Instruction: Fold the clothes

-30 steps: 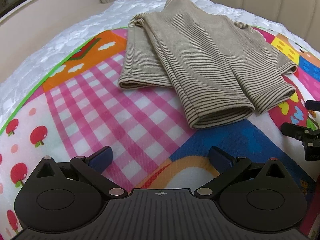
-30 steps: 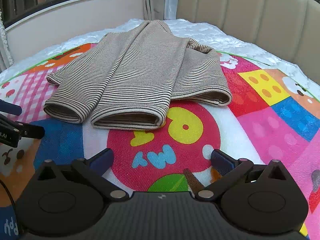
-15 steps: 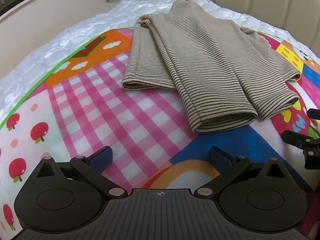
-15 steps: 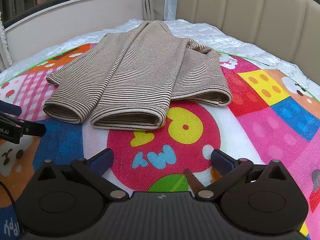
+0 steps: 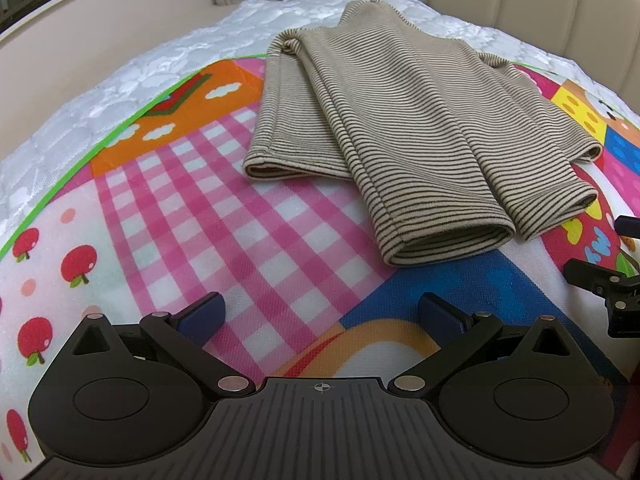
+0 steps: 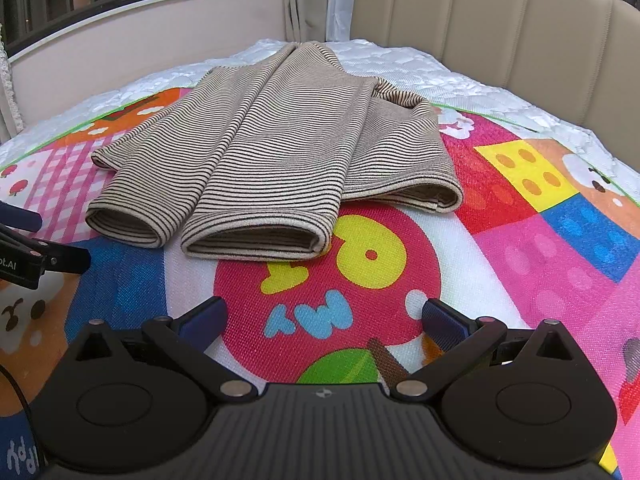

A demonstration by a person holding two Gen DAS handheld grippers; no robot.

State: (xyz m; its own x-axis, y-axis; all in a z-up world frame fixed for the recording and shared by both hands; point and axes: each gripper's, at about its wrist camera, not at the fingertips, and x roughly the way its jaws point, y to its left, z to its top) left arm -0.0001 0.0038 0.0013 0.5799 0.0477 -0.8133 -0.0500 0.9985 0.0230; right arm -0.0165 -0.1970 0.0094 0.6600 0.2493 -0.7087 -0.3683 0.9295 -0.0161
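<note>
A beige, dark-striped garment [image 5: 400,120] lies partly folded on a colourful play mat [image 5: 192,208], its sleeves laid over the body with the cuffs toward me; it also shows in the right wrist view [image 6: 272,152]. My left gripper [image 5: 320,316] is open and empty, hovering over the mat a little short of the garment's near left edge. My right gripper [image 6: 322,318] is open and empty, short of the near cuffs. Each gripper shows at the edge of the other's view, the right one [image 5: 600,280] and the left one [image 6: 36,252].
The mat [image 6: 520,240] lies on a white quilted mattress [image 5: 100,92]. A beige padded headboard [image 6: 500,28] stands behind and to the right. A wall with a window ledge [image 6: 120,40] runs along the left.
The left gripper has moved a little to the left and forward, so the garment sits further right in its view. The right gripper has barely moved. Both stay open.
</note>
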